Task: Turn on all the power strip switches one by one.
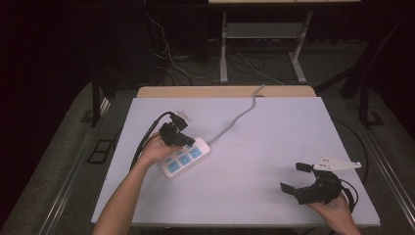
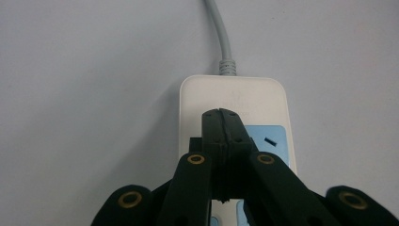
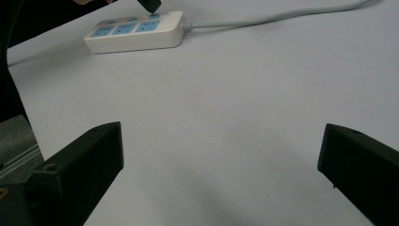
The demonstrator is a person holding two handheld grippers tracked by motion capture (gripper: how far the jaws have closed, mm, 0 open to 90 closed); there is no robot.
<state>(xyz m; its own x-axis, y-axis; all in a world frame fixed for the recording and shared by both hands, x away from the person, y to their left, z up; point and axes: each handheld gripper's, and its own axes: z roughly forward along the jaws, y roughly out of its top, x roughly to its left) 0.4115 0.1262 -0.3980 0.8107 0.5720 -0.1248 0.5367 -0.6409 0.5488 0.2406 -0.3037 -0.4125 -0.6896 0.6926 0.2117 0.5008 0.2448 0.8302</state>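
Left claw (image 2: 221,113): clenched, jaws pressed together with nothing between them; tips down on the strip (image 2: 235,99) at its cord end, on or just above the white top beside the first blue socket.
Right claw (image 1: 299,177): released, jaws wide apart, idle well away from the strip, near the table (image 1: 254,186) edge.
Strip: lies flat on the table, angled, cord (image 1: 235,120) running off its far end.
Done: left claw has reached the strip's cord end.
Left: likely pressing a switch there; I cannot tell whether one has been pushed.
Plugs: none in the sockets.
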